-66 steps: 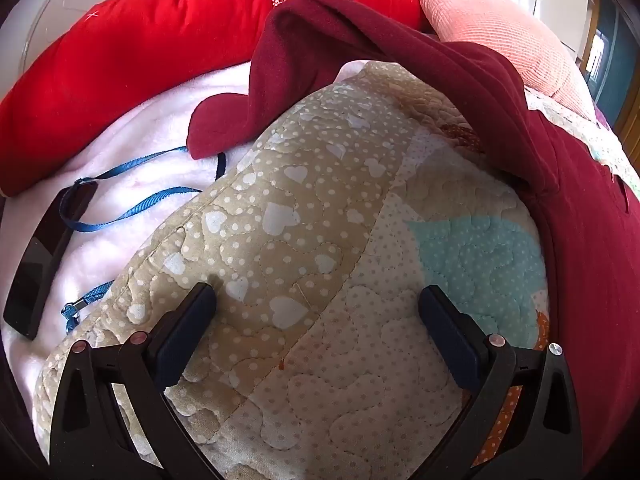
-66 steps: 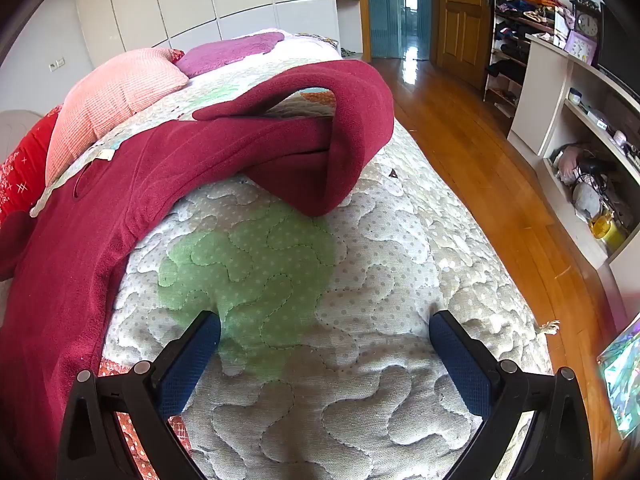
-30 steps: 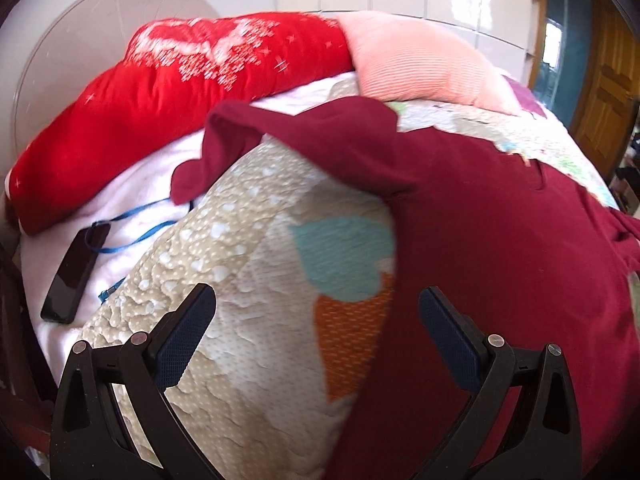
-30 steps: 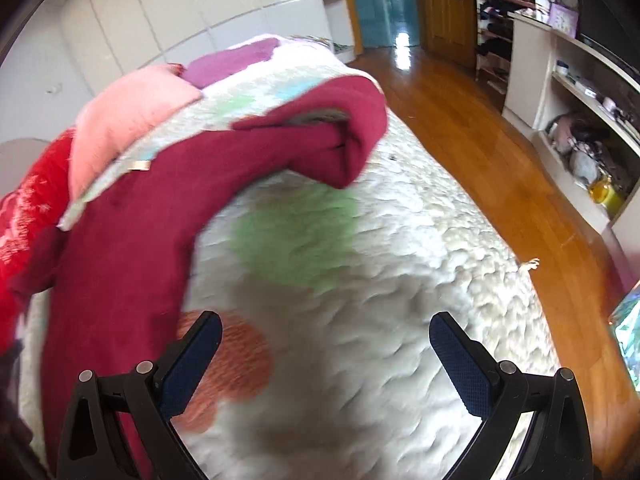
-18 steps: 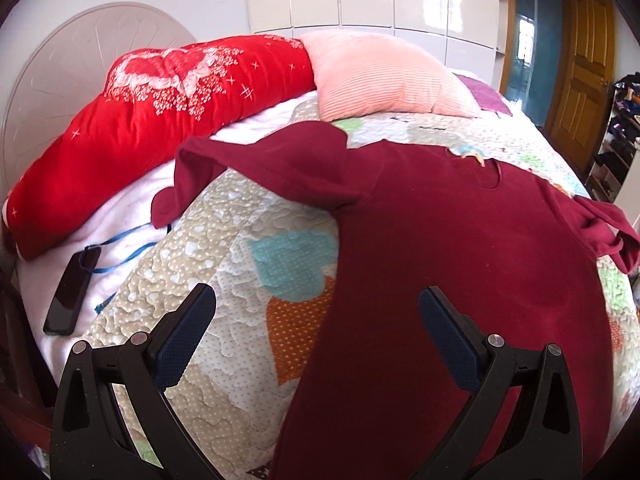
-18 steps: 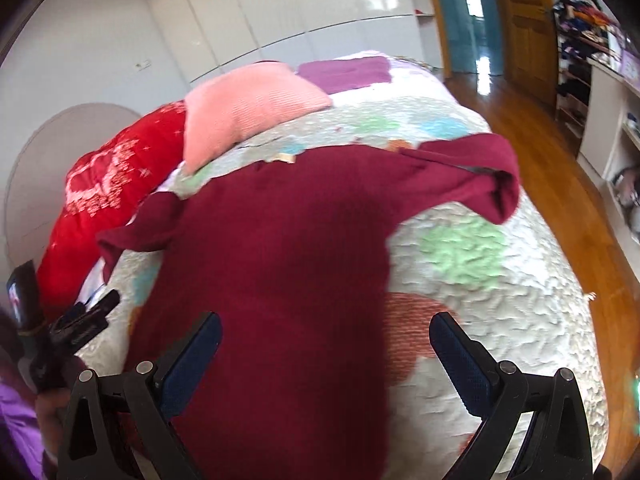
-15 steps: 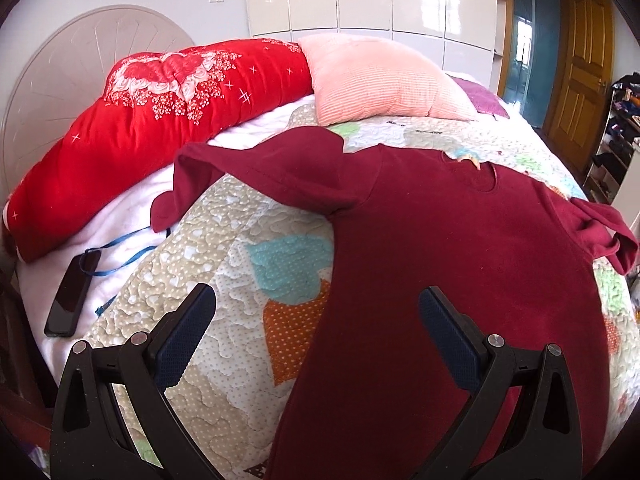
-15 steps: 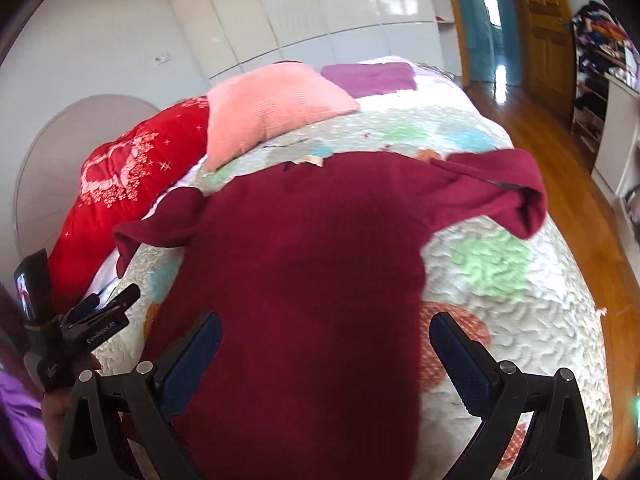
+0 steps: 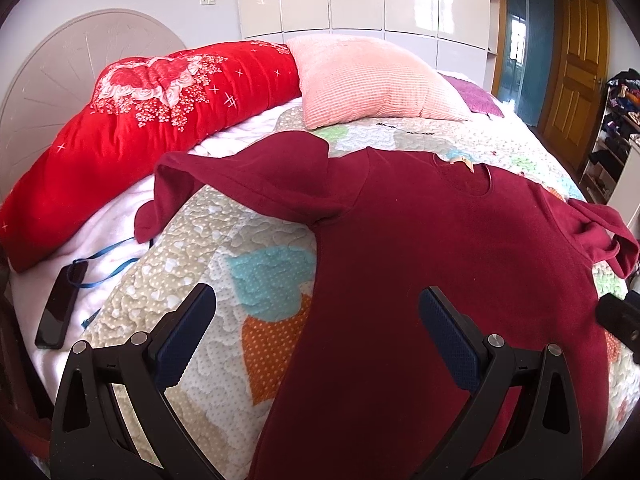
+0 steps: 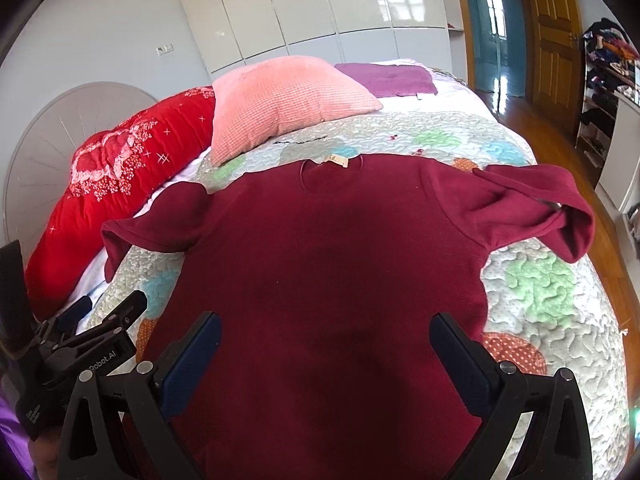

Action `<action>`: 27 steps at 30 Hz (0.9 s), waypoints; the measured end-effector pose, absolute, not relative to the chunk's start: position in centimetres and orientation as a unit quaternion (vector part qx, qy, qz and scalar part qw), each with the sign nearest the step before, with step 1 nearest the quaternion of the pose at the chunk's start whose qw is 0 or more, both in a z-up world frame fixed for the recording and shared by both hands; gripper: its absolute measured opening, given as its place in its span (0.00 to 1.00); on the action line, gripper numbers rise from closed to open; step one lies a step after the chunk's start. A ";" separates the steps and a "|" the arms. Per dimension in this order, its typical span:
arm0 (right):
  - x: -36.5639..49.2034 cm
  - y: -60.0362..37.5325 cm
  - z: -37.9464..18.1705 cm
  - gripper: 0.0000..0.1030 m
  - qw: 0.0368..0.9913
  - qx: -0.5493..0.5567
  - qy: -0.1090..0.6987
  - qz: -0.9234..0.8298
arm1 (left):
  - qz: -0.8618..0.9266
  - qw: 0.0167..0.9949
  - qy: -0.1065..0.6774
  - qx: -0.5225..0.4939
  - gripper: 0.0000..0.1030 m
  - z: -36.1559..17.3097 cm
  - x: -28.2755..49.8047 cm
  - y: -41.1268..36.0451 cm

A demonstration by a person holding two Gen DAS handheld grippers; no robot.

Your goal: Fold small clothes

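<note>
Left tool (image 9: 316, 328): jaws spread wide, nothing held. Right tool (image 10: 326, 356): jaws spread wide, nothing held. The maroon shirt (image 10: 332, 264) lies flat on the quilted bed (image 10: 552, 292) directly ahead of both tools, collar at the far end, both sleeves crumpled outward. A phone (image 9: 60, 308) lies far left of the left tool.

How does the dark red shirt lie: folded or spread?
Mostly spread: the shirt lies flat on the quilt, with only its sleeve ends doubled over.

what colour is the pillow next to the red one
Light pink pillow with a fine ribbed grid texture, beside the red pillow; clearest in the right wrist view.
</note>
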State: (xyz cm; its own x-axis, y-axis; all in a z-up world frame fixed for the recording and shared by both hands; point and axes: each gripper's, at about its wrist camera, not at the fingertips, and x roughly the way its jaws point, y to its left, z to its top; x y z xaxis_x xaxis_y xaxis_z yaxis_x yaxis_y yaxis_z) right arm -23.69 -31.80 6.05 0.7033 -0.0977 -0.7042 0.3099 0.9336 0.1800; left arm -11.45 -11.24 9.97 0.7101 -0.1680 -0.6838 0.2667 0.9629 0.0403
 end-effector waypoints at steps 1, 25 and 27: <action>-23.3 -31.6 5.9 1.00 0.912 0.140 0.368 -0.111 | -0.118 0.923 0.362 0.066 0.99 9.9 -11.2 -11.3; -14.6 -30.5 1.0 1.00 0.909 0.113 0.376 -0.141 | -0.126 0.914 0.380 0.064 0.99 6.1 -5.2 -12.0; -14.6 -30.6 1.0 1.00 0.907 0.122 0.377 -0.140 | -0.124 0.914 0.380 0.062 0.99 6.1 -5.1 -11.7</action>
State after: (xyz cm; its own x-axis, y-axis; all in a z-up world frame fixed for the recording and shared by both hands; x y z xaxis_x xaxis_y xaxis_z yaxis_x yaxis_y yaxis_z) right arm -14.63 -30.59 0.95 0.6763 -0.1619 -0.7186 0.3459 0.9311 0.1157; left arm -5.15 -11.66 6.15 0.6800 -0.1793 -0.7110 0.2741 0.9615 0.0197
